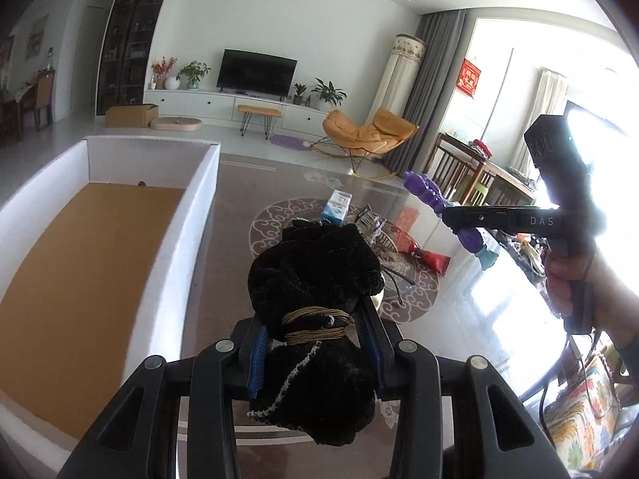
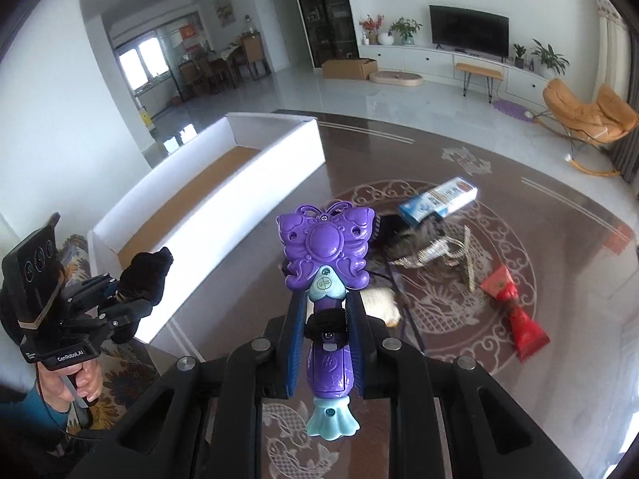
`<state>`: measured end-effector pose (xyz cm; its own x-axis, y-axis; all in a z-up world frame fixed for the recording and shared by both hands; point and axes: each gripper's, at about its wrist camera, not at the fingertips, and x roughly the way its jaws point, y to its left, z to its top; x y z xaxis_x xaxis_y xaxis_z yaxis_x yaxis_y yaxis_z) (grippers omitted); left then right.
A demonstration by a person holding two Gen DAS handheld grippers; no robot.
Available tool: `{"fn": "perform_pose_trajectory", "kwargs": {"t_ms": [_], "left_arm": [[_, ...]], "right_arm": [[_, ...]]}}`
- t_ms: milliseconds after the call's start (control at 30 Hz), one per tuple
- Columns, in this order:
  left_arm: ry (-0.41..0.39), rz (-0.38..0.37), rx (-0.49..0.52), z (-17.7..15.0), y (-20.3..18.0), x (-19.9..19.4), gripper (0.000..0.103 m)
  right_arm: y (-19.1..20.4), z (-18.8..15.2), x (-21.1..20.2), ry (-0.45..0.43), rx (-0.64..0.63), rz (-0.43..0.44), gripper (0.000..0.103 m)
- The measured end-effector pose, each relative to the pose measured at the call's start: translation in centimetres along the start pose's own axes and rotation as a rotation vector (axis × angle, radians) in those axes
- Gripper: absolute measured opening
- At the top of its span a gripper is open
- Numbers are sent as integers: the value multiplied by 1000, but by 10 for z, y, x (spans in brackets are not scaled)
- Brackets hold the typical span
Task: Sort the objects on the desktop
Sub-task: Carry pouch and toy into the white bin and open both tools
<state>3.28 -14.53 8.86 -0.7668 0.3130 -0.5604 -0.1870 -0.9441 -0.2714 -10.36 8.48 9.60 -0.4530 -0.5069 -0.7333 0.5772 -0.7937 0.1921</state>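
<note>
Left gripper (image 1: 315, 343) clamps the black pouch (image 1: 315, 279), right gripper (image 2: 325, 331) grips the butterfly wand (image 2: 325, 255); the top-heavy wand could swivel out before reaching the far-left white box (image 2: 275, 167).

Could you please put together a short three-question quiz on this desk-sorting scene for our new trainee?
1. True or false: the left claw is shut on a black velvet drawstring pouch.
2. Which object does the right claw grip?
A. a red foil packet
B. a purple plastic butterfly-shaped toy wand
C. a blue-and-white carton
3. Fill the gap: the white cardboard box with a brown floor holds ____ objects so far.

Key
1. True; its neck, bound with tan cord, sits between the pads.
2. B, the purple plastic butterfly-shaped toy wand. The red foil packet and the blue-and-white carton lie on the patterned table.
3. No visible objects.
</note>
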Motion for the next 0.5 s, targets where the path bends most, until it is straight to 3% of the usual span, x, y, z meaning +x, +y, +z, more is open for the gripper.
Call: {"fn": "perform_pose_trajectory", "kwargs": {"t_ms": [133, 267, 367, 500], "left_arm": [[-29, 141, -32, 20, 54, -35, 40], [22, 286, -138, 23, 127, -44, 40], [90, 373, -204, 17, 172, -38, 40], [179, 448, -231, 3, 207, -22, 40]], "right_arm": [[74, 46, 31, -53, -56, 154, 21], [152, 76, 76, -51, -120, 272, 21], [199, 85, 120, -14, -145, 309, 21], [236, 81, 178, 56, -159, 296, 21]]}}
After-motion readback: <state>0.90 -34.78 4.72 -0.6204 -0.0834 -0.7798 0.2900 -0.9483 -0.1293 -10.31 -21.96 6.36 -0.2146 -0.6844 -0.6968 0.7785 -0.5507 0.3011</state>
